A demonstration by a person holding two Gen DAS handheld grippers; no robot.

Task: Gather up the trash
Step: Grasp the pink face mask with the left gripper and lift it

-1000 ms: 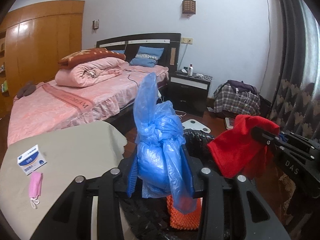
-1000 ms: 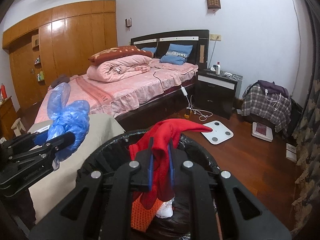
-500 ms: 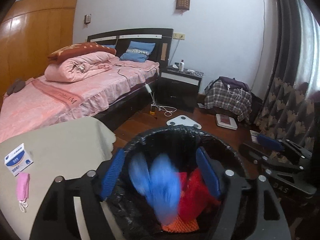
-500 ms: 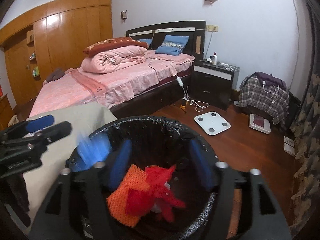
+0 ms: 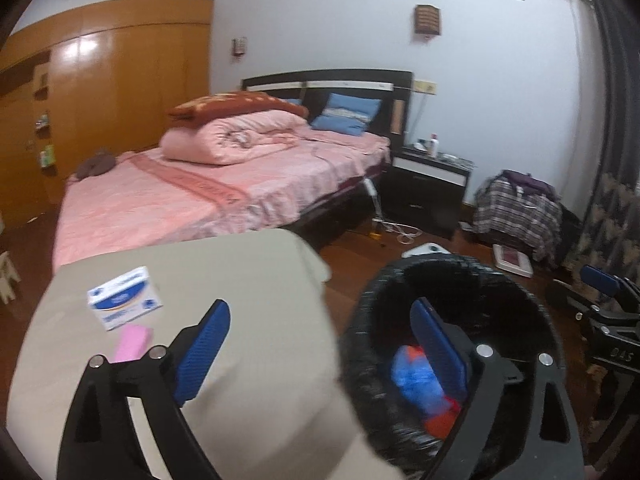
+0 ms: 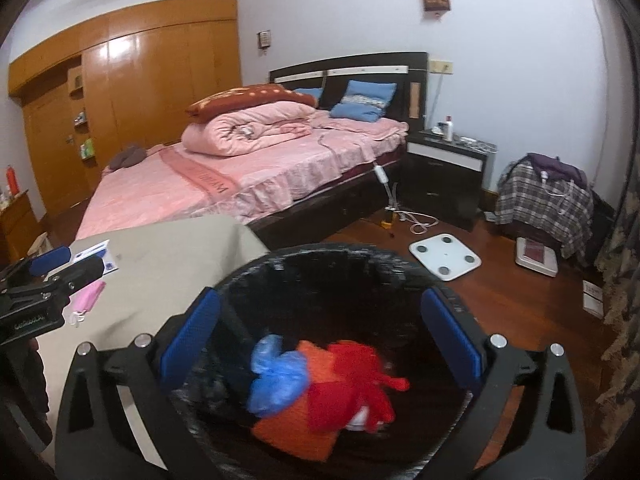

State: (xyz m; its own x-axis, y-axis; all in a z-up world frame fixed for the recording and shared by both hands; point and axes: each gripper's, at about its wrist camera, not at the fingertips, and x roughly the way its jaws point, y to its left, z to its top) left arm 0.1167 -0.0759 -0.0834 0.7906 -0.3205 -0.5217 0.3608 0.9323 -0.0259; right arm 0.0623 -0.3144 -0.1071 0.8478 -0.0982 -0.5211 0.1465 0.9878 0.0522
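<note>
A bin with a black liner [image 6: 320,250] stands beside a beige table. In it lie a blue plastic bag [image 6: 276,376], a red cloth [image 6: 352,384] and an orange mesh piece [image 6: 296,424]. My right gripper [image 6: 320,340] hangs over the bin's mouth, its jaws opening with nothing between them. My left gripper [image 5: 320,344] straddles the table's edge and the bin [image 5: 452,276]; its jaws are opening too and hold nothing. The blue bag [image 5: 416,384] shows inside the bin past its right finger. A pink face mask [image 5: 132,344] and a white-and-blue box [image 5: 124,298] lie on the table.
The beige table [image 5: 200,272] fills the lower left. Behind it stands a pink bed [image 5: 224,192], with a dark nightstand [image 6: 444,172] to its right. A white scale [image 6: 444,256] and cables lie on the wooden floor. A plaid-covered pile [image 6: 544,200] and curtains sit at the right.
Both grippers opened and let go: the blue bag and the red cloth dropped into the bin. The left gripper swung left, so the table now fills its view.
</note>
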